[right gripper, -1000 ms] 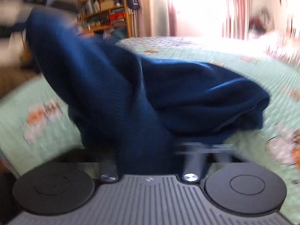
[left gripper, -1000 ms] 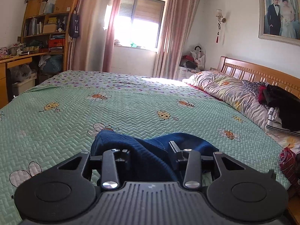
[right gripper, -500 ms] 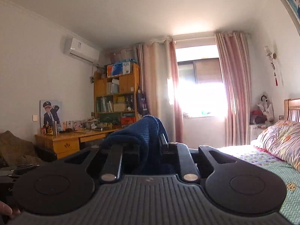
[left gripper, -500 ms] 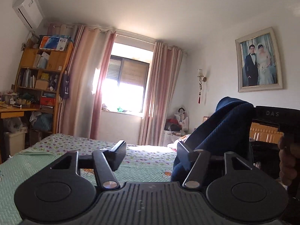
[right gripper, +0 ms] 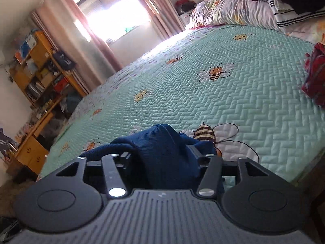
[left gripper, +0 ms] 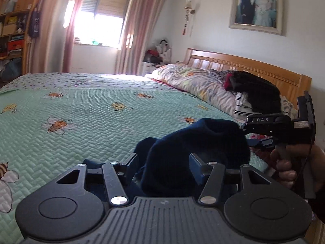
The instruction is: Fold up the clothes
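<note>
Between the fingers of the left gripper [left gripper: 163, 167] sits a bunched wad of the dark blue knit garment [left gripper: 195, 148]; the jaws stand fairly wide yet the cloth fills the gap, so I read it as pinched, not loose. Left wrist view: from that pinch the fabric rises toward 1 o'clock and runs to the right gripper [left gripper: 243, 128], seen side-on at about 2 o'clock with the person's hand [left gripper: 288, 162] on its grip. Its tips are buried in cloth there, but the right wrist view shows the right gripper [right gripper: 162, 158] with a ribbed fold of the same garment [right gripper: 162, 152] packed between its fingers, so it too grips cloth. The garment's long axis thus lies roughly from 7 to 2 o'clock in the left view, a short span strung between the two grippers, which are near each other; neither is clearly the nearer to free cloth. Garment appearance: navy, ribbed knit, thick, heaped in rounded folds, one rolled edge visible; which part (hem, sleeve, collar) each gripper holds cannot be told. It hangs just above or rests on the near edge of the green quilted bedspread [left gripper: 81, 109]; contact is hidden behind the gripper bodies. Judgement: bunched this way, it could be mid-spread or mid-fold. At 2 o'clock, well apart, more clothes [left gripper: 256, 93] are piled by the headboard [left gripper: 243, 65].
</note>
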### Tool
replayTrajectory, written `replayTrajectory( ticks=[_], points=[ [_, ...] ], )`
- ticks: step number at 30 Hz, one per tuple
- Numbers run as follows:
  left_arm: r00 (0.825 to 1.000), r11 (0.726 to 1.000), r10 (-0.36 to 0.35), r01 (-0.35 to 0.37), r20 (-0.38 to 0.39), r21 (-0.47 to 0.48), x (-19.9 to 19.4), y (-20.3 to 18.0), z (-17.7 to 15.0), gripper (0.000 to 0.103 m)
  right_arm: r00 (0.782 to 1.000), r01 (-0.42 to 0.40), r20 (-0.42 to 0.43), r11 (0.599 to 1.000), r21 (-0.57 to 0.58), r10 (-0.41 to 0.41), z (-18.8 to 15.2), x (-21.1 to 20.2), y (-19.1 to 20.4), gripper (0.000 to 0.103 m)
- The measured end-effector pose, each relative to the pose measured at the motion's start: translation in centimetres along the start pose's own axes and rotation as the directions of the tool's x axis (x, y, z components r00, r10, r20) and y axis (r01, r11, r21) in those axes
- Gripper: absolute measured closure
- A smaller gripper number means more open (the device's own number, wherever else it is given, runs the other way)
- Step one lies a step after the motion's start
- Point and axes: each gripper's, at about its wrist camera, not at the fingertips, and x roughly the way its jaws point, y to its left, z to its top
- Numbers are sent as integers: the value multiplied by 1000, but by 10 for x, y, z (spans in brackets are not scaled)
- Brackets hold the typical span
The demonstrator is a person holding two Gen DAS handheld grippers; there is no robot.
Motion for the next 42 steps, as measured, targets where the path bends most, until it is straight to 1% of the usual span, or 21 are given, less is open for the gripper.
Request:
replayTrajectory(
  ticks=[3,6,9,12,13,14,15,16,19,21,23,24,26,29,30,31,33,36,39,41,42],
  points=[
    [996,993,-77,81,-44,87,19,-26,-8,43,998,18,67,999,-30,-16,-16,-29,-9,18],
    [990,970,-107,125,-96,209,40,-58,-22,39,997,28,70,997,-68,-23,-25,-36,-14,16],
    [980,956,-81,128,-183,265,73,-70,-39,37,999,-30,-23,997,-74,28,-35,-25,-22,13],
    [962,968,-101,153,-252,199,103,-65,-51,45,995,18,-94,997,-70,-25,-44,6,-23,13],
    [960,974,-107,153,-258,167,109,-62,-51,55,995,34,-92,997,-62,-39,-47,13,-24,16],
    [959,981,-112,148,-260,127,113,-56,-49,77,995,26,-92,998,-60,-32,-48,18,-25,23],
    [962,986,-114,139,-249,87,113,-49,-45,88,996,18,-91,998,-58,-23,-48,23,-25,58],
    [969,990,-111,126,-220,58,110,-42,-38,89,996,14,-90,997,-77,-21,-44,25,-22,84],
    [997,999,-10,13,-75,37,88,-21,-7,92,998,-31,-50,993,-116,25,-25,21,-11,91],
    [997,998,59,-58,45,-5,65,-3,25,92,993,-110,29,993,-50,111,1,8,-9,91],
    [977,994,111,-107,184,-32,35,13,63,92,975,-175,133,984,-28,177,28,-11,0,92],
    [952,989,145,-141,271,-38,17,19,81,102,961,-204,185,978,-32,206,42,-21,6,91],
    [876,970,239,-231,419,-70,-16,29,109,103,933,-257,247,965,-51,262,63,-34,19,91],
    [838,950,308,-293,450,-105,-31,45,122,97,933,-271,218,957,-100,287,72,-23,34,77],
    [846,945,326,-308,421,-111,-27,48,117,96,948,-256,172,962,-92,269,68,-12,35,58],
    [874,949,314,-296,369,-108,-22,49,100,95,966,-224,120,973,-59,229,59,1,33,44],
    [928,962,271,-254,254,-100,-13,49,63,89,983,-174,58,985,-13,175,33,16,25,43],
    [986,985,156,-150,65,-88,3,44,7,76,990,-140,34,990,5,140,-5,11,15,42],
    [988,996,80,-84,-129,-27,31,36,-46,69,990,-134,-36,990,-36,133,-33,4,16,35],
    [982,995,56,-70,-181,-73,45,44,-61,62,991,-110,-83,989,-99,102,-50,5,24,29],
    [982,991,40,-63,-185,-119,50,49,-60,51,993,-88,-96,986,-138,75,-58,6,29,29]
  ],
)
